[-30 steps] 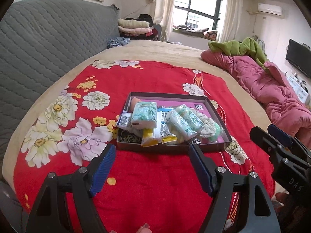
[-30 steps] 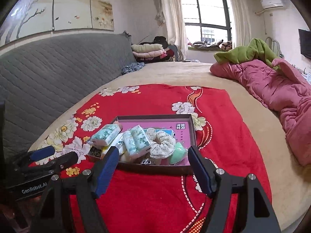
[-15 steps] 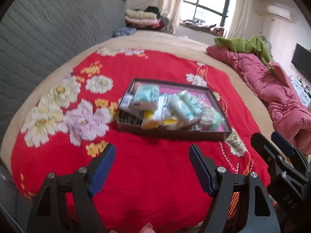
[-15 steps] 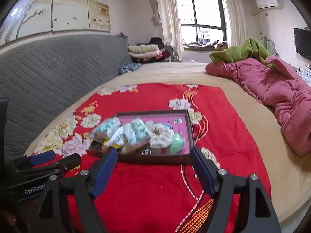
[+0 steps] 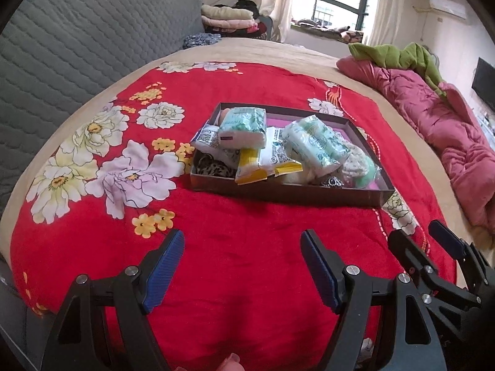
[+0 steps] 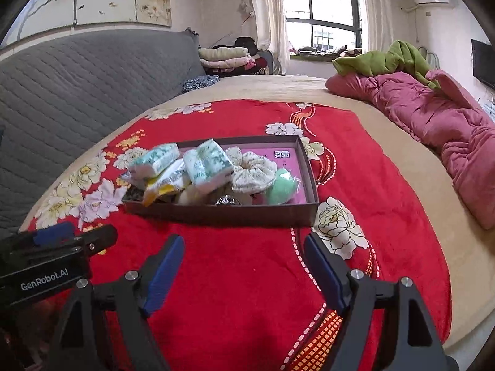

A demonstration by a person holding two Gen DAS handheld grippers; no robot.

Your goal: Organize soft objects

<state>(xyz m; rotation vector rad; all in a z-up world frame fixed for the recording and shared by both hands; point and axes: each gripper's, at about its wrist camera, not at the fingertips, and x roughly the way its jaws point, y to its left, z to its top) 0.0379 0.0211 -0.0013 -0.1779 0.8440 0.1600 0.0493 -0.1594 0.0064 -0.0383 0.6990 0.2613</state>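
Observation:
A shallow dark box (image 5: 287,193) (image 6: 222,213) sits on the red flowered blanket and holds several soft things. Two green-and-white tissue packs (image 5: 244,126) (image 6: 213,165) lie on top, with yellow-edged wipe packets (image 5: 263,164), a cream scrunchie (image 6: 253,174), a mint sponge (image 6: 281,185) and a leopard-print piece (image 5: 210,168). My left gripper (image 5: 243,247) is open and empty, above the blanket in front of the box. My right gripper (image 6: 244,250) is open and empty, in front of the box's right half. Each gripper shows at the other view's edge.
A grey quilted headboard (image 5: 77,46) runs along the left. A pink quilt (image 6: 433,123) with a green blanket (image 6: 386,61) lies on the right of the bed. Folded clothes (image 6: 225,57) are stacked by the window. The bed edge is near me.
Both grippers have drawn back from the box and risen a little, so the box looks smaller and farther. Both stay open. The box contents have not moved.

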